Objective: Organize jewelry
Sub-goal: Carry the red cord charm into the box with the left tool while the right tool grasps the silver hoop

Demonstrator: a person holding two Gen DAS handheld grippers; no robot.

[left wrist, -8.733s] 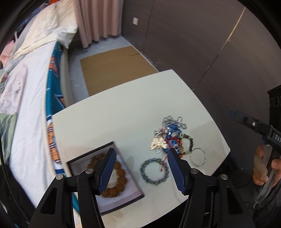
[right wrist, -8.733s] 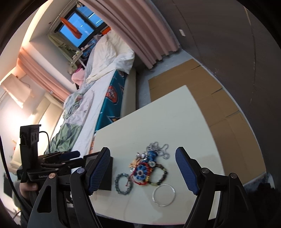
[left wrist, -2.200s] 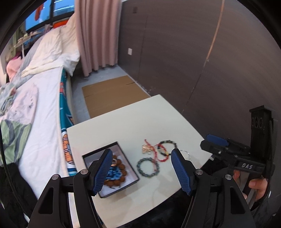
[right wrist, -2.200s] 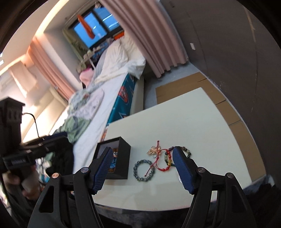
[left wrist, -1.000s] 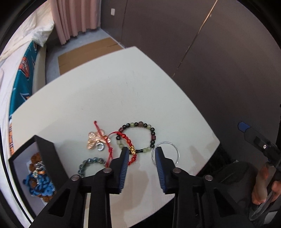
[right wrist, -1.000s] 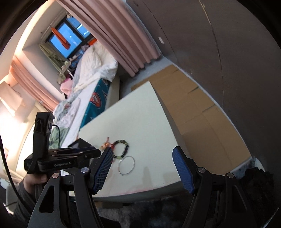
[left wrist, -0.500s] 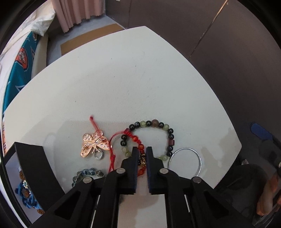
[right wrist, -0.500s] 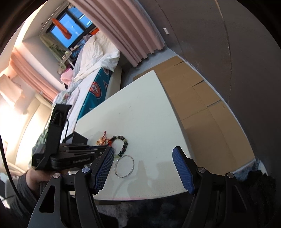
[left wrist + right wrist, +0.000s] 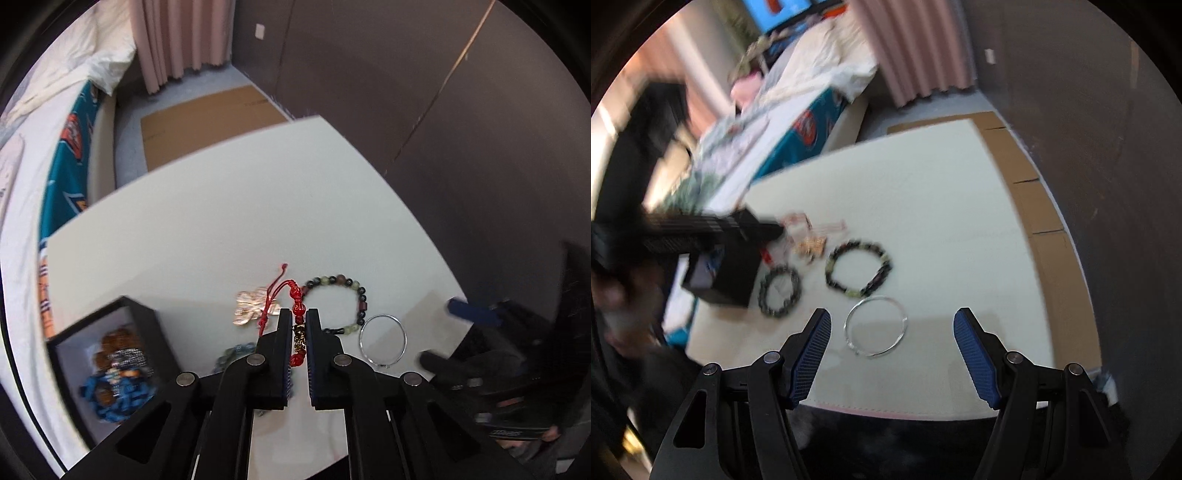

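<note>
Left tongs [image 9: 298,325] pinch the red bead bracelet [image 9: 297,317] above the table [image 9: 207,229]; right tongs [image 9: 892,325] gape wide, empty.

Left tool [image 9: 298,316] clamped; right tool [image 9: 892,325] (hovering) agape

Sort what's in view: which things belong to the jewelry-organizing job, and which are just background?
Job:
- left gripper, shut on the red cord bracelet
- right gripper, open
- black box with jewelry inside
- butterfly charm
- mixed bead bracelet
- dark bead bracelet
- silver bangle

Background:
- table
- bed
- curtain
- cardboard on the floor
</note>
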